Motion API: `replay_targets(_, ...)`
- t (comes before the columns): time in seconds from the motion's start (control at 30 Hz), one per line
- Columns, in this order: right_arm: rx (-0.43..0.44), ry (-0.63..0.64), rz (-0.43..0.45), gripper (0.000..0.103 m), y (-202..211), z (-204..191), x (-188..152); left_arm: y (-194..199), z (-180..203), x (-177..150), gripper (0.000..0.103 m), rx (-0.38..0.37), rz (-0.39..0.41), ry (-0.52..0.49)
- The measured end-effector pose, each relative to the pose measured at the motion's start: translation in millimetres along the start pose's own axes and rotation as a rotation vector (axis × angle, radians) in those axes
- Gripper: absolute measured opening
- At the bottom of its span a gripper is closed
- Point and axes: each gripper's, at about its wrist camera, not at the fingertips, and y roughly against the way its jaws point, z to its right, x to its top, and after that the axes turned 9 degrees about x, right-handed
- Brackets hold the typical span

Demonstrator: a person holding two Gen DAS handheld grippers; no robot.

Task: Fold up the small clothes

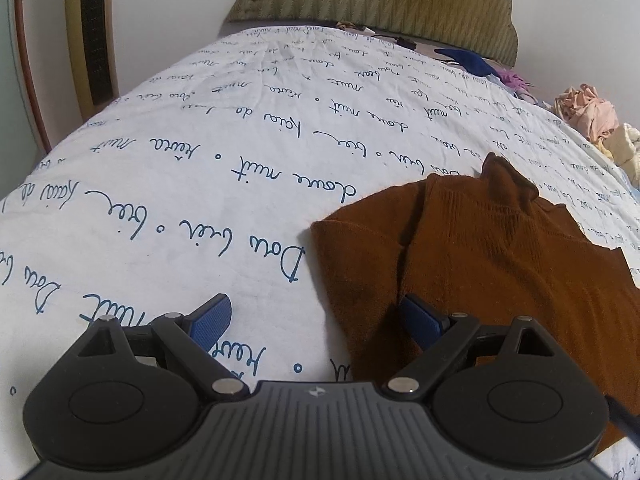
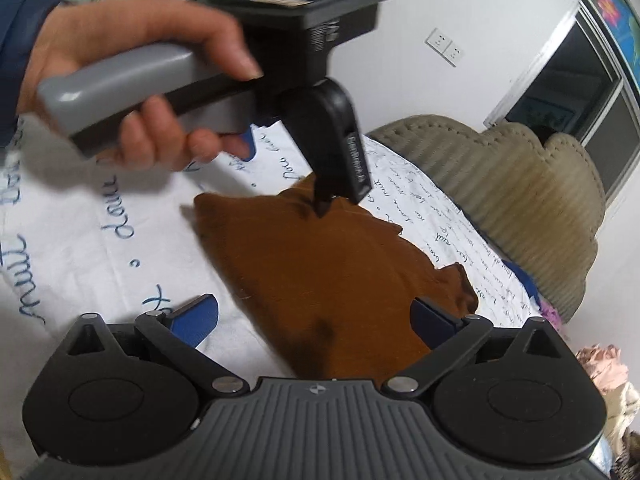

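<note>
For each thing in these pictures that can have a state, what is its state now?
Brown sweater: lying mostly flat on the bed sheet, partly folded, not gripped.
Left claw: open, one finger over the sweater's edge.
Right claw: open, nothing clamped.
Pile of clothes: crumpled, unfolded, at the bed's edge.

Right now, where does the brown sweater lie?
The brown sweater lies flat on the white lettered bedsheet, lower right in the left wrist view, beside the open left gripper.
</note>
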Motion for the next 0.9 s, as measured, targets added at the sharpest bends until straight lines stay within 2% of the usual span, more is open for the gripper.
replay_targets(0.13, -0.027, -0.001, 0.009, 0.099, -6.9, -3.9, 0.3, -5.2, 1.3, 3.6, 0.092, -0.017, -0.015, -0.004)
replay_targets(0.3, -0.058, -0.022, 0.021, 0.099, -18.2, -3.1, -1.6, -14.9, 3.6, 8.4, 0.092, -0.087, -0.043, -0.013)
replay_targets(0.5, -0.074, -0.005, 0.018, 0.099, -34.1, -1.4, 8.1, -30.6, 3.5, 23.9, 0.093, -0.258, -0.089, 0.0)
replay_targets(0.57, -0.07, 0.001, 0.023, 0.093, -38.5, -1.4, 10.9, -36.5, 6.9, 28.8, 0.092, -0.301, -0.099, 0.018)
replay_targets(0.67, -0.051, 0.012, 0.018, 0.077, -45.6, -1.1, 12.7, -45.1, 18.0, 34.5, 0.092, -0.336, -0.108, 0.033)
replay_targets(0.73, -0.05, 0.028, 0.015, 0.052, -47.1, -1.7, 12.9, -48.2, 27.1, 37.3, 0.091, -0.331, -0.102, 0.023)
replay_targets(0.77, -0.05, 0.039, 0.011, 0.046, -48.1, -3.1, 12.2, -49.3, 31.5, 38.4, 0.081, -0.324, -0.097, 0.018)
replay_targets(0.8, -0.047, 0.047, 0.008, 0.034, -48.6, -4.2, 11.3, -50.7, 34.6, 40.4, 0.071, -0.312, -0.094, 0.015)
replay_targets(0.83, -0.037, 0.053, 0.008, 0.024, -48.3, -5.2, 9.8, -52.5, 37.6, 41.7, 0.045, -0.29, -0.1, 0.013)
replay_targets(0.87, -0.037, 0.059, 0.01, 0.021, -47.7, -6.5, 8.7, -54.8, 39.5, 43.1, 0.026, -0.265, -0.112, 0.018)
replay_targets(0.9, -0.043, 0.074, 0.016, 0.017, -46.6, -8.2, 7.4, -57.2, 39.8, 44.4, 0.022, -0.266, -0.127, 0.029)
